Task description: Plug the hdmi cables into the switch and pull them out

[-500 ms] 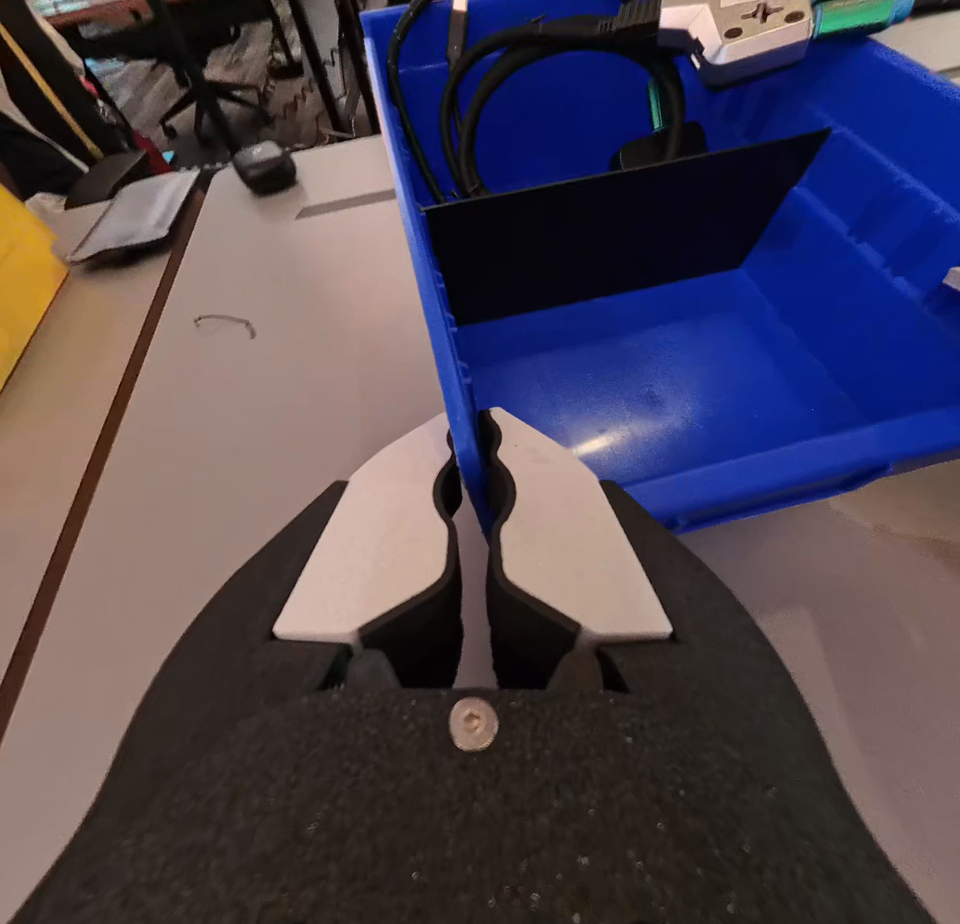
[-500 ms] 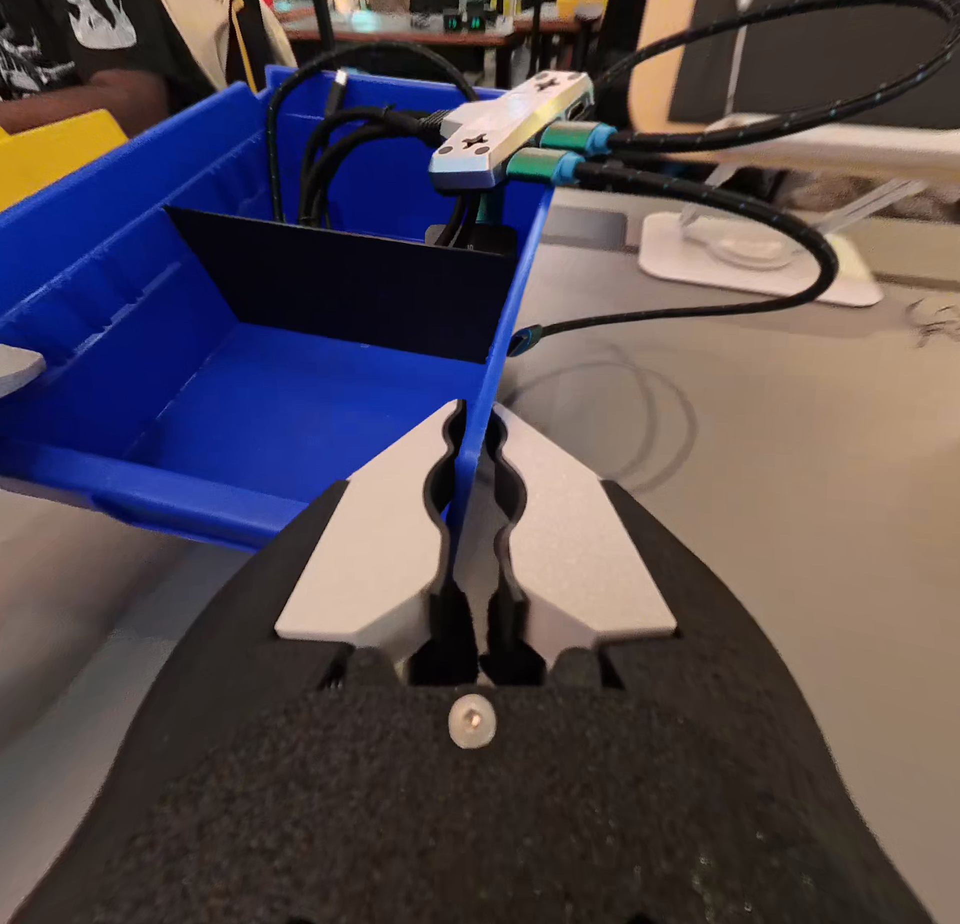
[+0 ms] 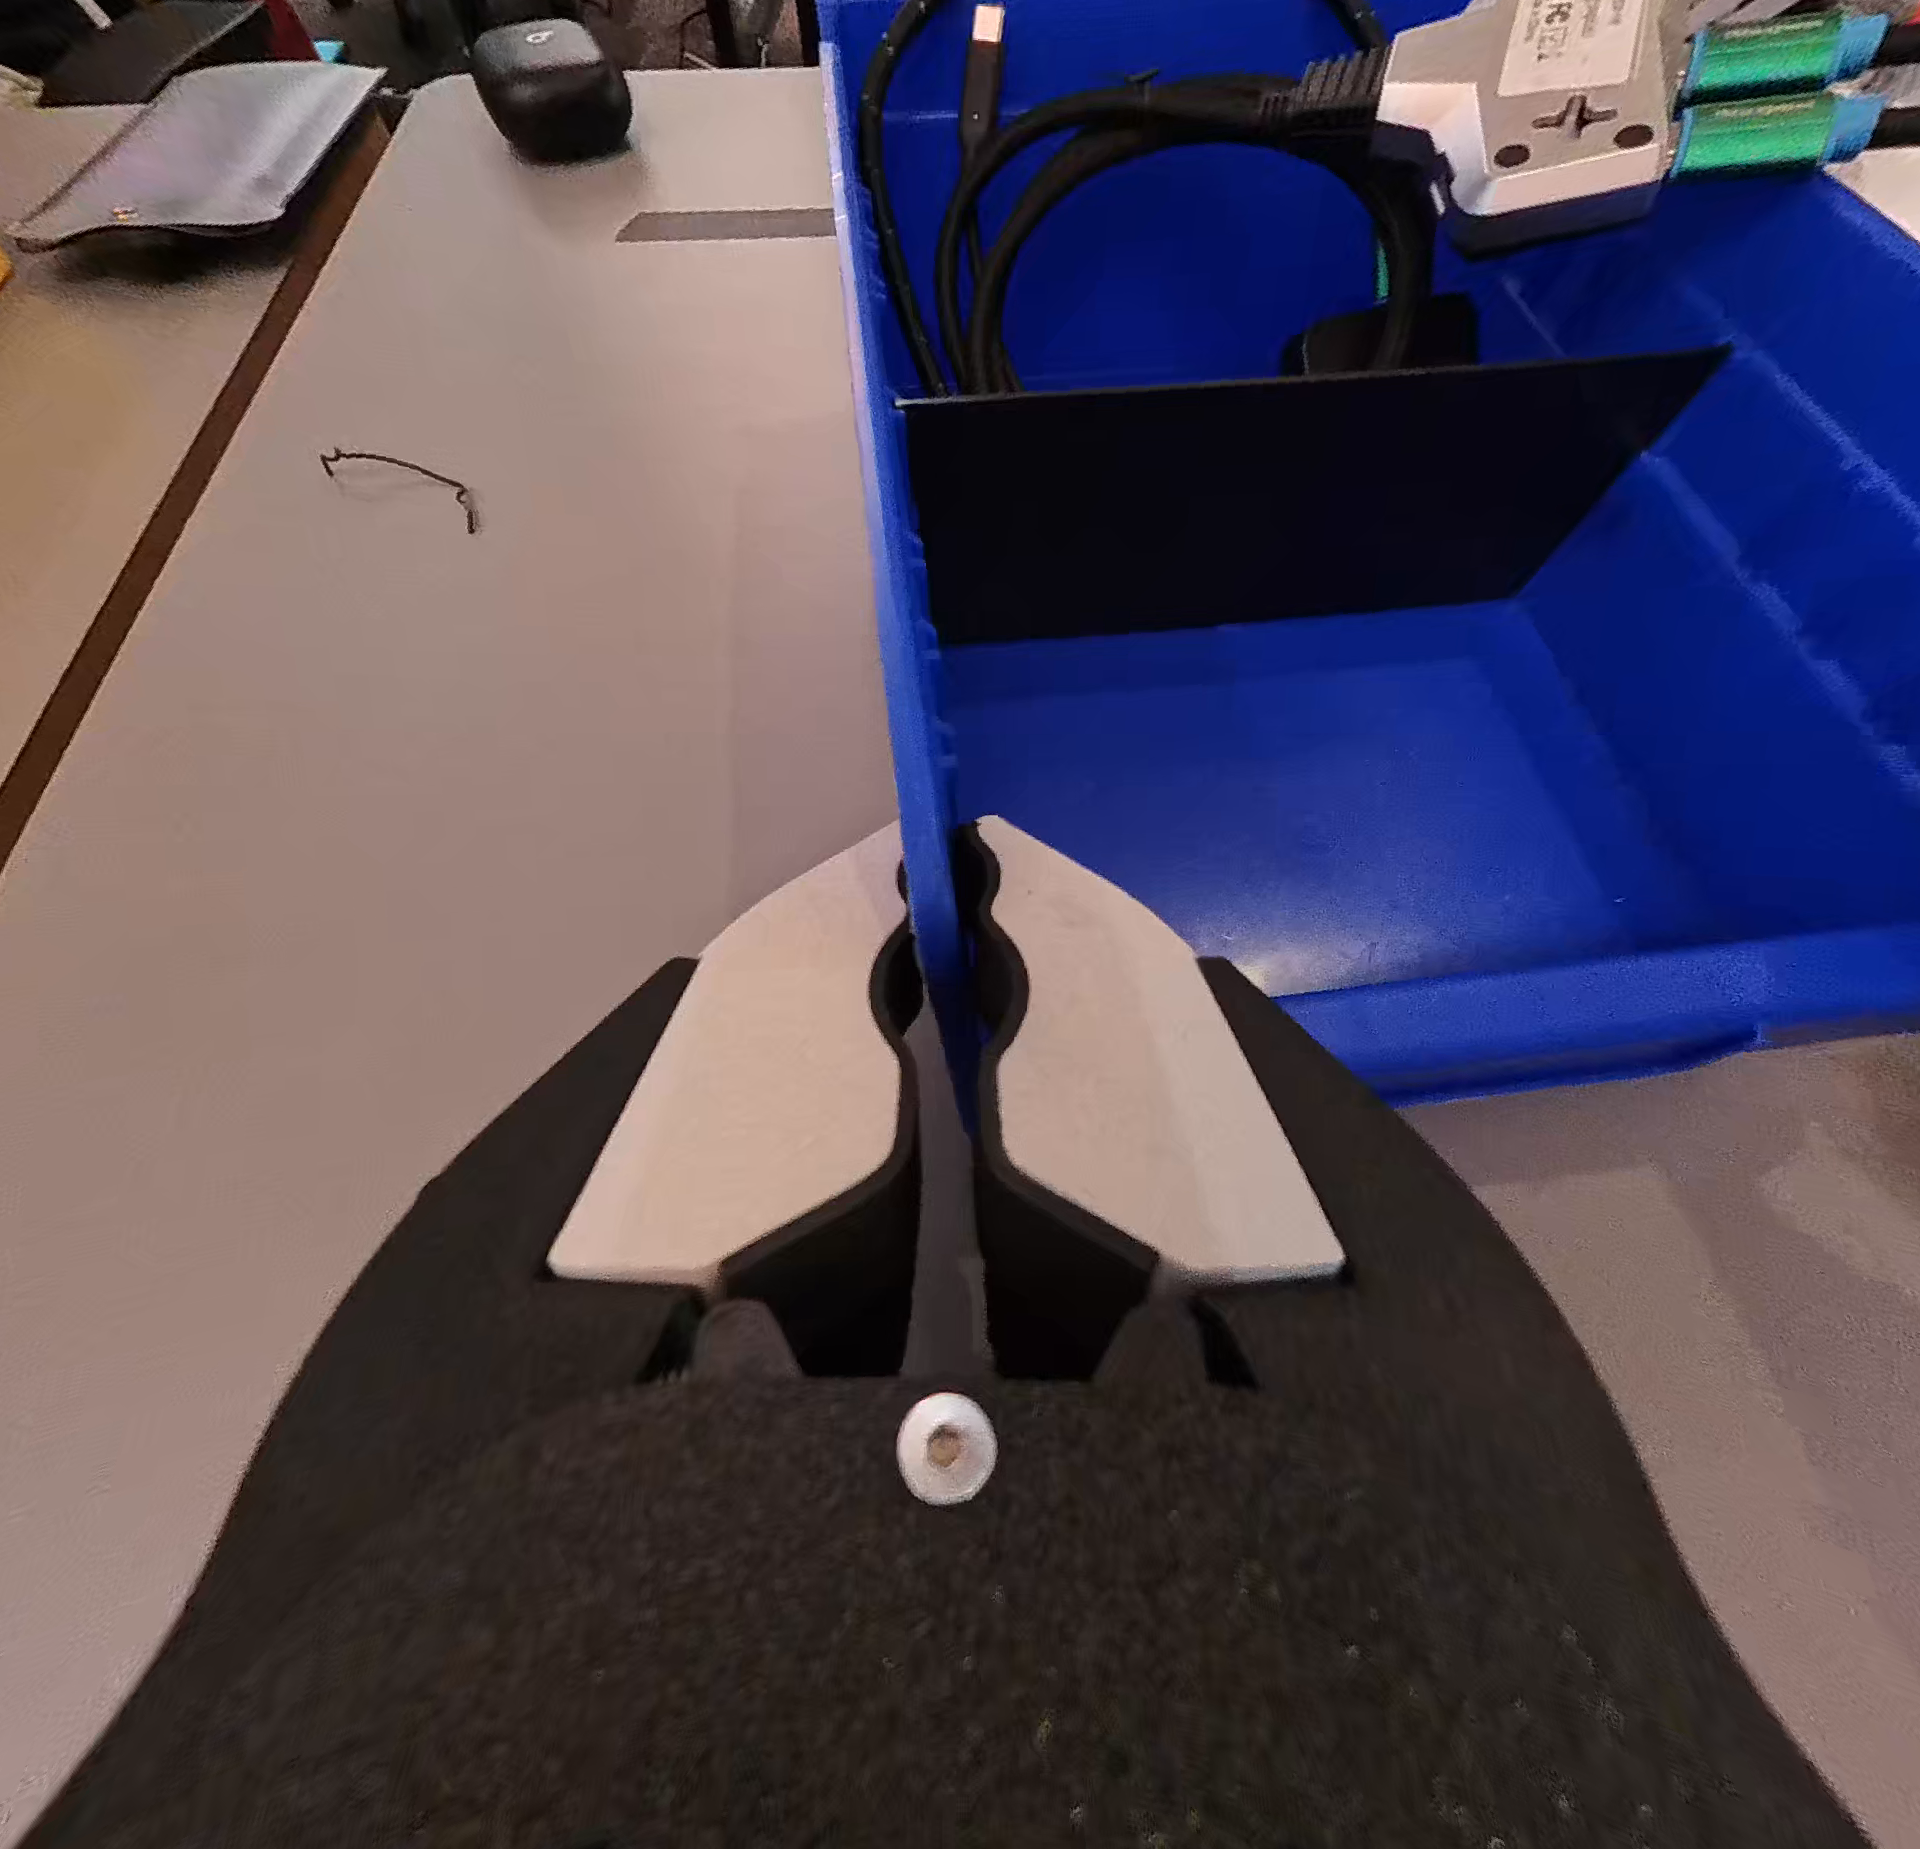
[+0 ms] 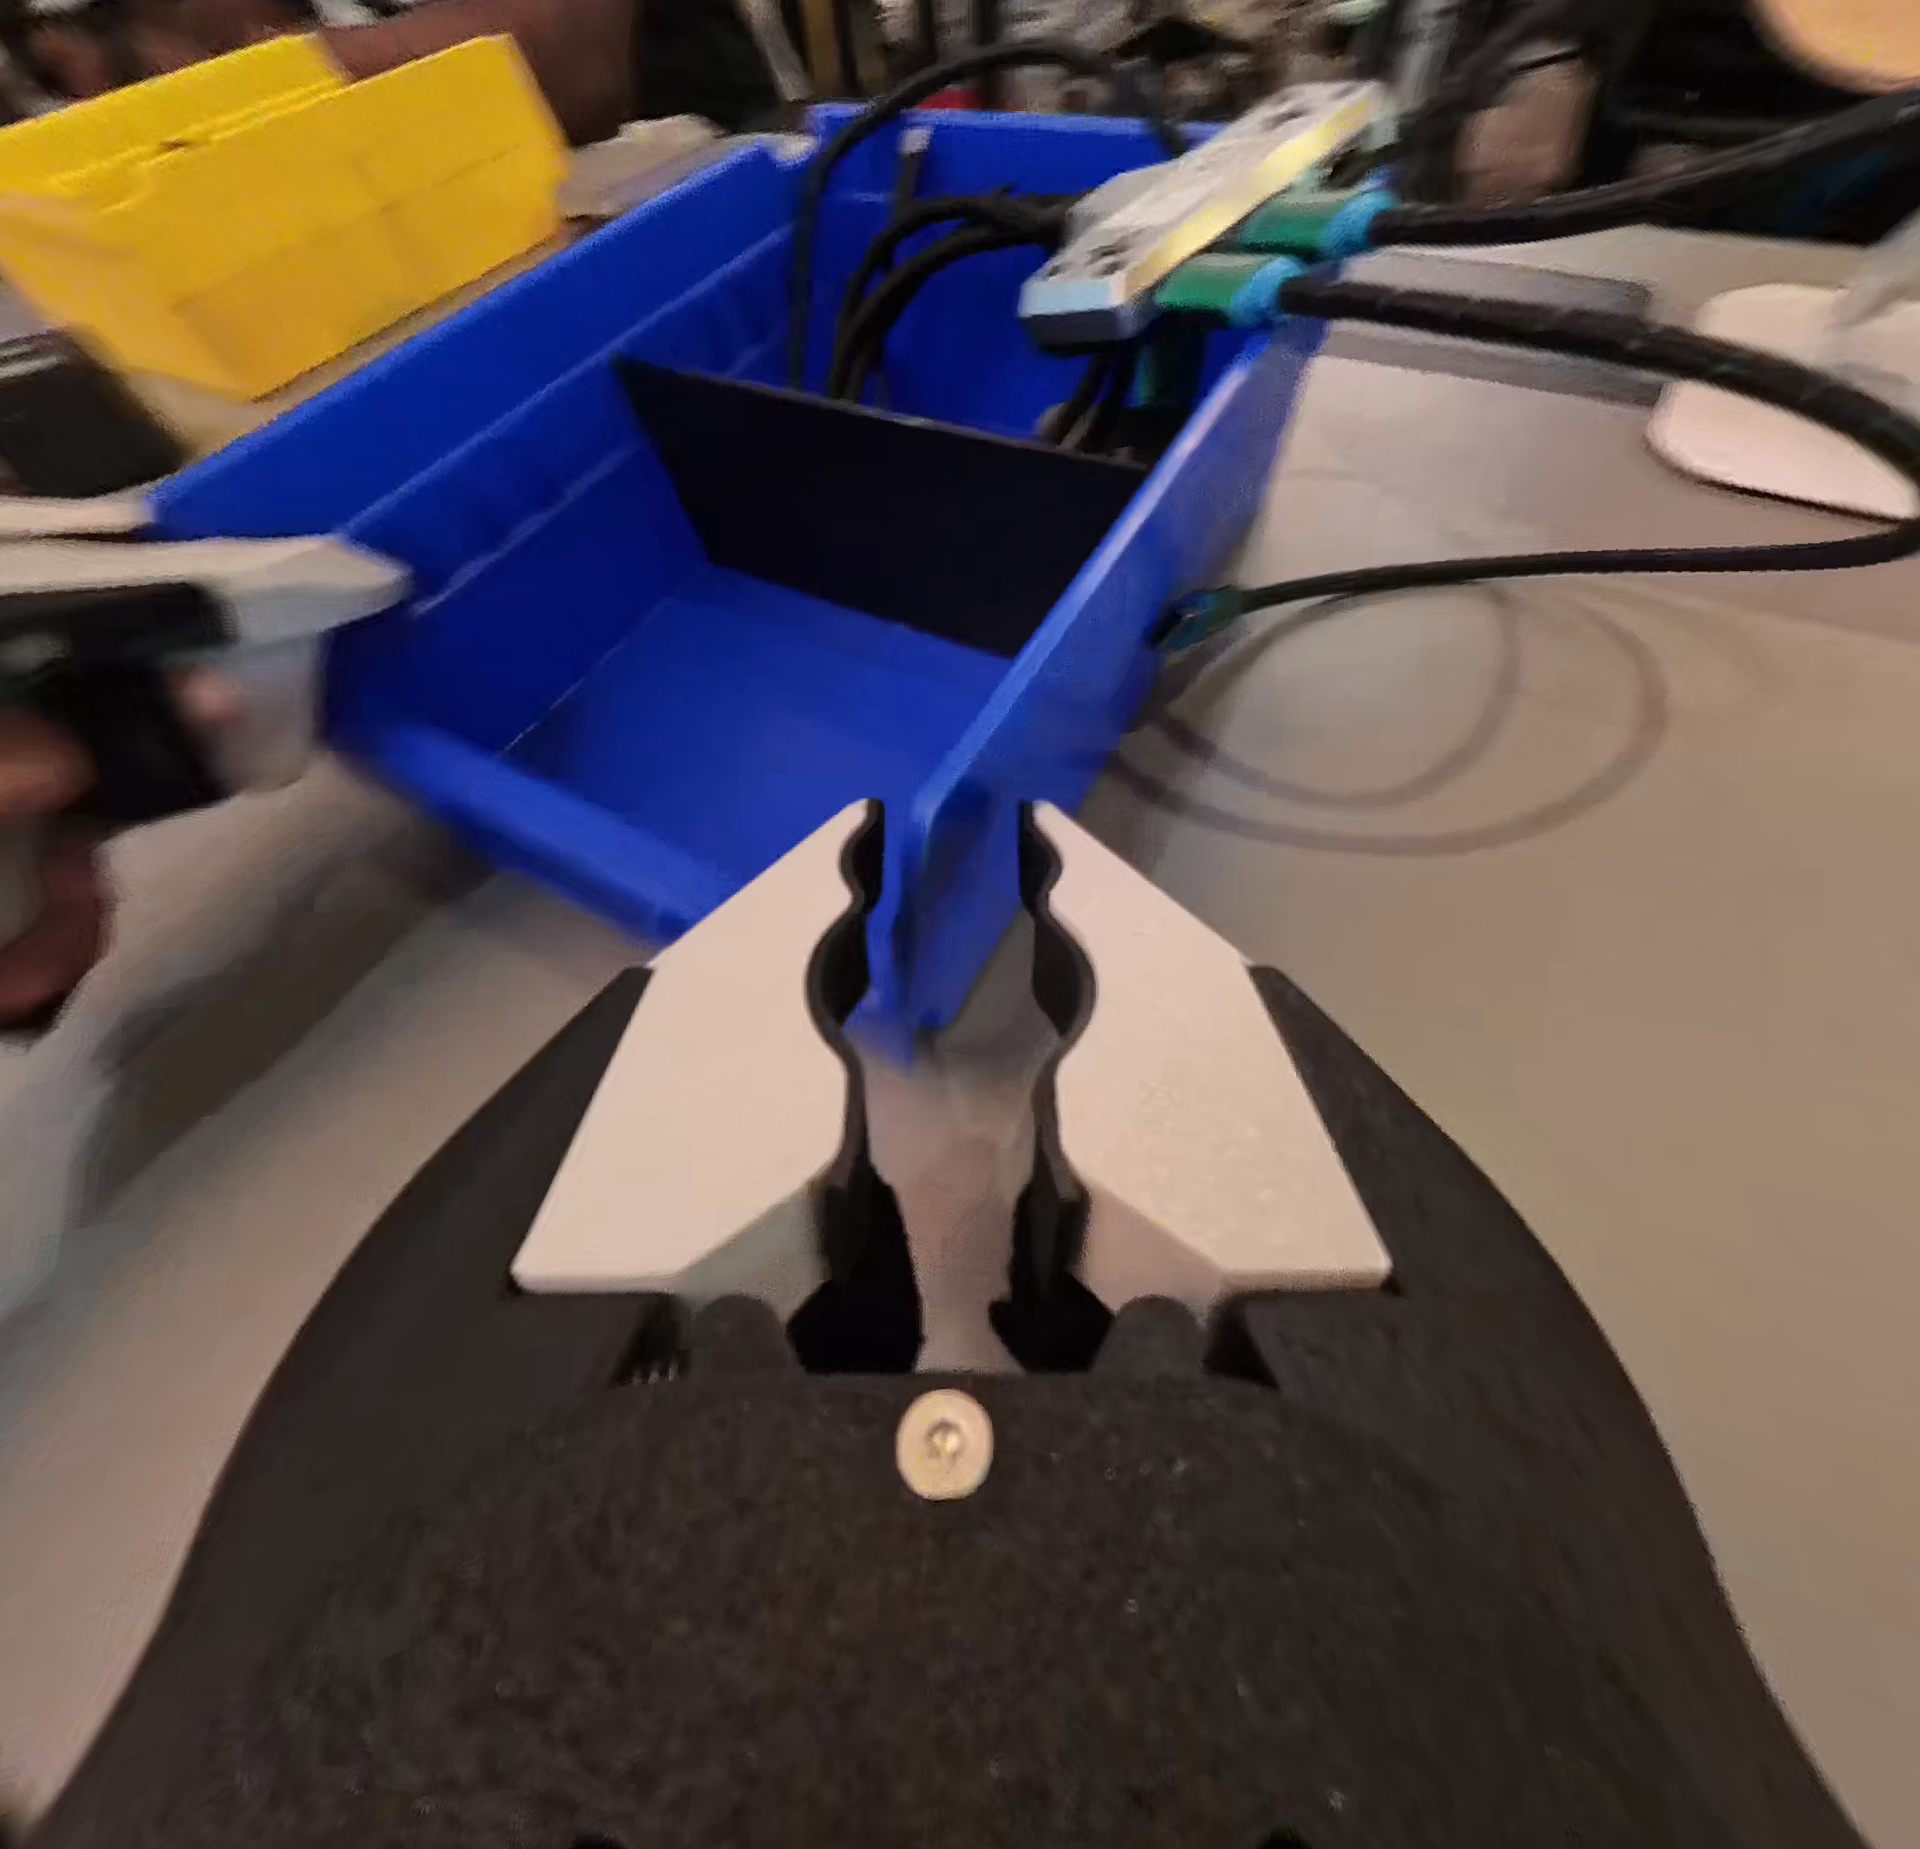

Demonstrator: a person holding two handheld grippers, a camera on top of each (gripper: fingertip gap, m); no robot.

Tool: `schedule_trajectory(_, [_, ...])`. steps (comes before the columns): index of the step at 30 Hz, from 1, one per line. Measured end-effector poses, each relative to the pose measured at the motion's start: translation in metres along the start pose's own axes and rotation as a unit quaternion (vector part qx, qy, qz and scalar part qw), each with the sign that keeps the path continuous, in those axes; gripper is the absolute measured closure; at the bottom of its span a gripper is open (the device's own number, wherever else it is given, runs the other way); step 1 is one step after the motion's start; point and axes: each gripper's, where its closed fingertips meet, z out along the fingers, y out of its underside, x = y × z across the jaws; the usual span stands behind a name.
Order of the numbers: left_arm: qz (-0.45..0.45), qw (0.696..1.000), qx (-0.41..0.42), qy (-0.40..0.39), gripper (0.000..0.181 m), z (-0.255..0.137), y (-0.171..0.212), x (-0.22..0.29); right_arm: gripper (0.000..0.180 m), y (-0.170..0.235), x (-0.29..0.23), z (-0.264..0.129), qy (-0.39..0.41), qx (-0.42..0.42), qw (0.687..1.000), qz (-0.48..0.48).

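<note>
The left claw (image 3: 940,843) pinches the blue bin (image 3: 1558,1020) wall; the right claw (image 4: 951,823) (slightly parted) straddles it loosely, so the switch (image 3: 1558,85) may topple.

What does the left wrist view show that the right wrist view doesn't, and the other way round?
Only the left wrist view: a dark earbud case and a grey pouch on the table.

Only the right wrist view: a yellow bin and a white stand base.

Both: the blue bin with its black divider, the silver switch on its rim with green-ended cables plugged in.
</note>
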Motion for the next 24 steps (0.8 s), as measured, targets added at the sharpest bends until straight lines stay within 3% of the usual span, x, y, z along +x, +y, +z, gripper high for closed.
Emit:
schedule_trajectory(2, [0.006,1.0,-0.001,0.003,0.153,-0.004,-0.002,0.006,0.148,0.009,-0.003,-0.034,-0.078,-0.01,0.997,-0.018])
schedule_trajectory(5, [0.027,0.998,0.042,-0.036,0.136,-0.031,-0.026,0.001,0.143,0.028,0.015,-0.093,-0.162,-0.007,0.986,-0.048])
schedule_trajectory(8, [0.032,0.995,0.086,-0.035,0.134,-0.058,-0.06,0.018,0.143,0.057,0.055,-0.146,-0.227,-0.028,0.973,-0.032])
schedule_trajectory(11, [0.063,0.994,0.079,0.05,0.132,-0.069,-0.071,0.091,0.141,0.063,0.121,-0.178,-0.221,0.001,0.974,0.044])
schedule_trajectory(14, [-0.034,0.966,0.098,0.236,0.139,-0.083,-0.055,0.209,0.138,0.047,0.191,-0.202,-0.138,0.054,0.983,0.11])
schedule_trajectory(16, [-0.091,0.951,0.093,0.282,0.141,-0.089,-0.029,0.262,0.134,0.052,0.233,-0.224,-0.051,0.07,0.991,0.106])
schedule_trajectory(19, [-0.084,0.96,0.085,0.253,0.142,-0.088,0.009,0.293,0.132,0.071,0.273,-0.256,0.048,0.079,0.991,0.096])
schedule_trajectory(24, [0.055,0.977,0.075,0.193,0.14,-0.07,0.014,0.285,0.125,0.08,0.315,-0.265,0.147,0.069,0.985,0.062])
